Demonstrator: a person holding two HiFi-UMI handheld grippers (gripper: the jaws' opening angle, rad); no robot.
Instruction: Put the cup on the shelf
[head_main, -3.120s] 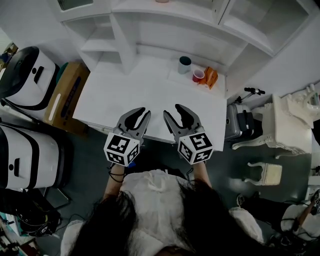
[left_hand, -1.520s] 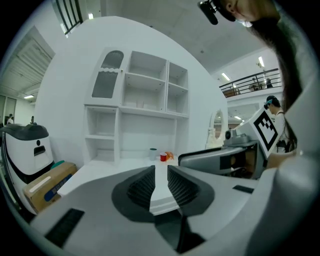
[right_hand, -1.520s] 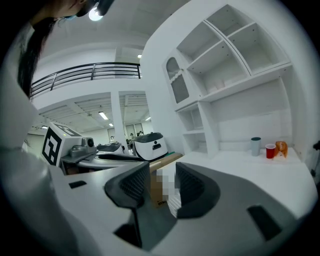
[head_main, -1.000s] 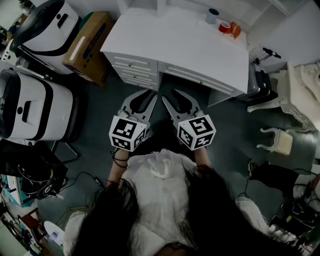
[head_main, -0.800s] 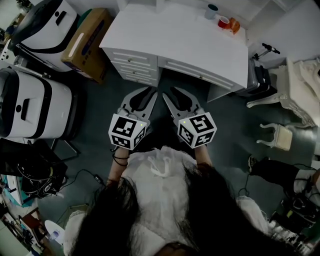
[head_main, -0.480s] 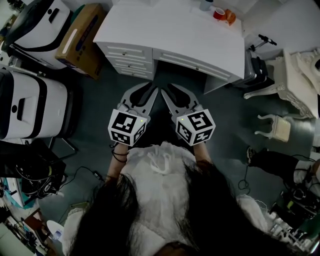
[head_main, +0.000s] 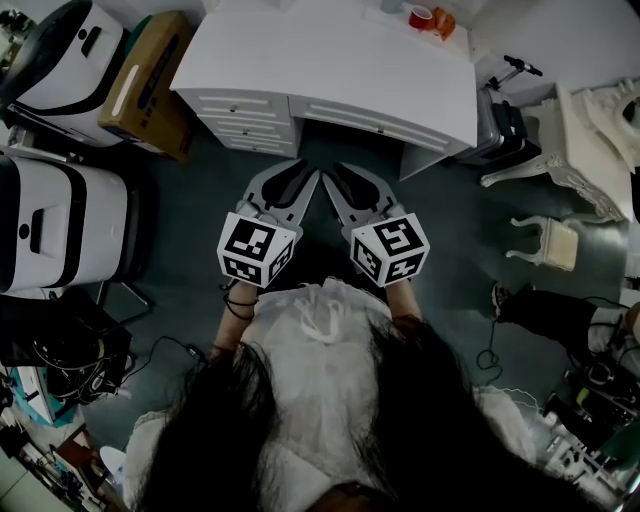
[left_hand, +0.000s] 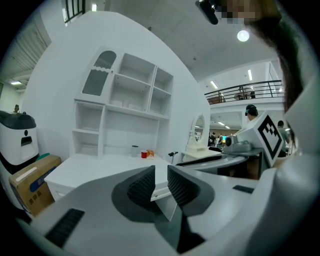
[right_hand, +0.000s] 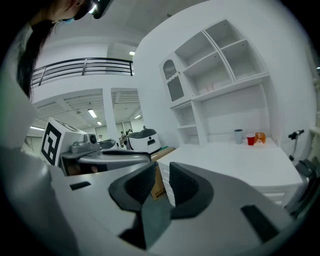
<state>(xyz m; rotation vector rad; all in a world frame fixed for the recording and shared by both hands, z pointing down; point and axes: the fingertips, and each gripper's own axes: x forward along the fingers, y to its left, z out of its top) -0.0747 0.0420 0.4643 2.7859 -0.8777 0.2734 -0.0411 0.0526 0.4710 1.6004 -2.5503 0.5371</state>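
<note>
Nearest, head view: the person's dark hair and white top fill the lower frame. Both tools are held side by side over the dark floor, marker cubes toward the body, tips angled in toward each other and pointing at the desk.

Left gripper (head_main: 308, 180) (left_hand: 161, 172): ribbed pads drawn in to a thin slit, nothing between them, holding nothing.

Right gripper (head_main: 332, 175) (right_hand: 162, 170): jaws likewise closed down, only a sliver of background showing between the pads, nothing gripped.

Beyond the tips: white desk (head_main: 330, 60) (left_hand: 100, 167) (right_hand: 235, 162), drawers facing the person. Cardboard box (head_main: 145, 85) (left_hand: 30, 185) on the floor at the desk's left end. Two white-and-black machines (head_main: 60, 225) stand further left. Small pale stool (head_main: 545, 240) on the floor to the right.

Far end: red cup (head_main: 421, 16) (left_hand: 144, 154) (right_hand: 250, 140) upright on the desktop at its back right part, well apart from both grippers. Grey cup (left_hand: 134, 150) (right_hand: 238, 136) upright near it on the left; orange item (head_main: 443, 20) (right_hand: 259, 138) just beside it on the right, identity unclear. White shelf unit (left_hand: 125, 107) (right_hand: 220, 65) rises behind the desktop; the cups stand on the desk below its lowest wide shelf, not on a shelf.
</note>
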